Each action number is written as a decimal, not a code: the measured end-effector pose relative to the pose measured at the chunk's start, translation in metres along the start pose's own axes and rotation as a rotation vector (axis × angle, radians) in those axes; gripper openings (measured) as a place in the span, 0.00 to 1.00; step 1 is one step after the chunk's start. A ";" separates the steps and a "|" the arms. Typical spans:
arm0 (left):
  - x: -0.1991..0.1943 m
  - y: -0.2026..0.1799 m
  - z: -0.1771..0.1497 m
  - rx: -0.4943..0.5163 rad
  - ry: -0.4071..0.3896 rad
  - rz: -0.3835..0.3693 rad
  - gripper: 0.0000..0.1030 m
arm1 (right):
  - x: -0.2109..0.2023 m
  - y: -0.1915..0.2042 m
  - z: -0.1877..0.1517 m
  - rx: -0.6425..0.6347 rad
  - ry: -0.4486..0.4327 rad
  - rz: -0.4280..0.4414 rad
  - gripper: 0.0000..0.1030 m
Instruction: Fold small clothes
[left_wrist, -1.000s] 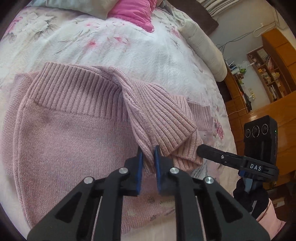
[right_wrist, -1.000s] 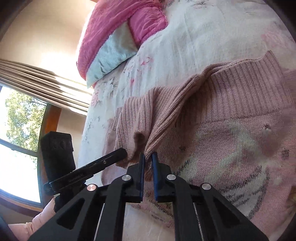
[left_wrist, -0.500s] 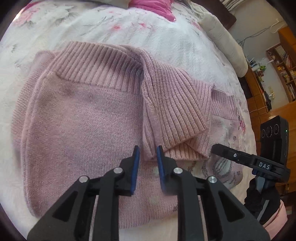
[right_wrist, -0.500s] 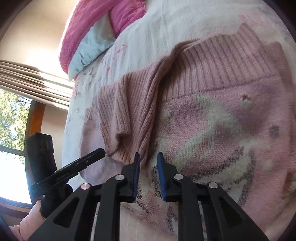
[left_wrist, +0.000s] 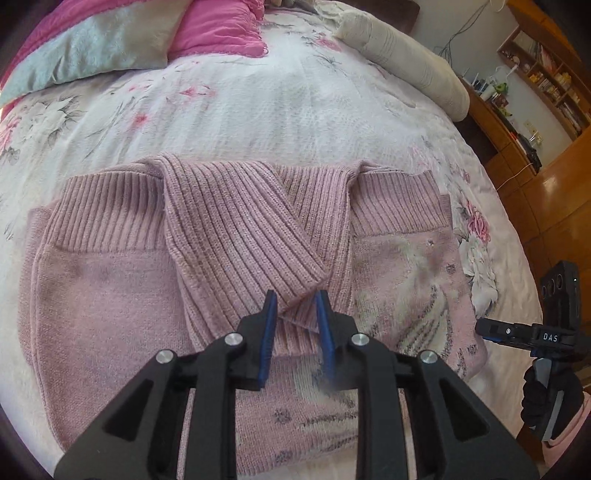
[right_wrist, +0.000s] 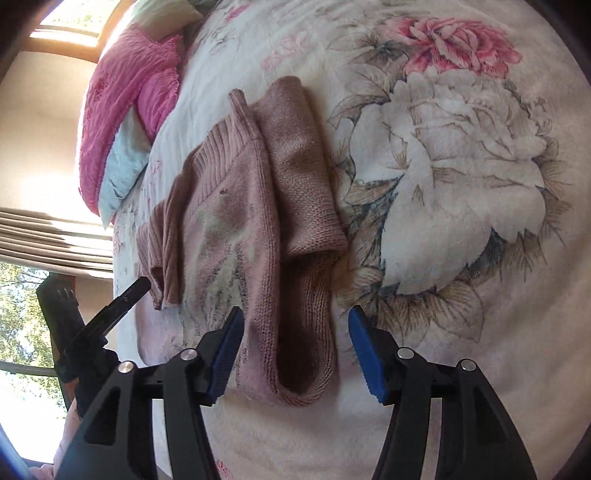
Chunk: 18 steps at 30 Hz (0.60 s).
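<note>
One pink knit sweater (left_wrist: 110, 314) lies flat on the floral bedspread (left_wrist: 277, 103), two ribbed sleeves folded in and crossed over its middle. Left gripper (left_wrist: 295, 325) hovers just above the crossed ribbed cuff (left_wrist: 258, 251), jaws parted, blue pads on either side of the cuff tip, nothing pinched. Right gripper (right_wrist: 295, 350) is spread wide, one pad each side of the sweater's near folded edge (right_wrist: 299, 332), holding nothing; whether the pads touch the fabric cannot be told. In the left view the right gripper sits low at the far right, off the sweater's edge, held by a black-gloved hand (left_wrist: 550, 398). Beyond the left gripper's tips: one pink pillow (left_wrist: 221, 29), one pale blue pillow (left_wrist: 92, 51), one cream bolster (left_wrist: 402, 51). One wooden bookshelf (left_wrist: 546, 74) stands further right.
</note>
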<state>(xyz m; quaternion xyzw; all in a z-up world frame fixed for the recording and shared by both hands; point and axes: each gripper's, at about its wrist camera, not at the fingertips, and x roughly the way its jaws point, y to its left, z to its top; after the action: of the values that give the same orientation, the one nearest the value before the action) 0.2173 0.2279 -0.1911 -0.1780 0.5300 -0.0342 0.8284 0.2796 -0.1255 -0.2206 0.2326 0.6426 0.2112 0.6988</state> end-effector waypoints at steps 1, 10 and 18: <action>0.008 0.000 0.000 -0.002 0.021 0.001 0.21 | 0.005 -0.003 0.001 0.012 0.004 0.026 0.58; 0.030 0.007 -0.003 -0.033 0.069 -0.012 0.21 | 0.040 -0.011 0.015 0.098 0.039 0.231 0.27; 0.033 0.012 -0.004 -0.031 0.073 -0.028 0.21 | 0.047 -0.017 0.010 0.105 0.031 0.182 0.18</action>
<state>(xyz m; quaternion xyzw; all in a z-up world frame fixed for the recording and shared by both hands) 0.2262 0.2305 -0.2251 -0.1967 0.5579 -0.0440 0.8050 0.2934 -0.1119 -0.2680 0.3232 0.6397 0.2435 0.6534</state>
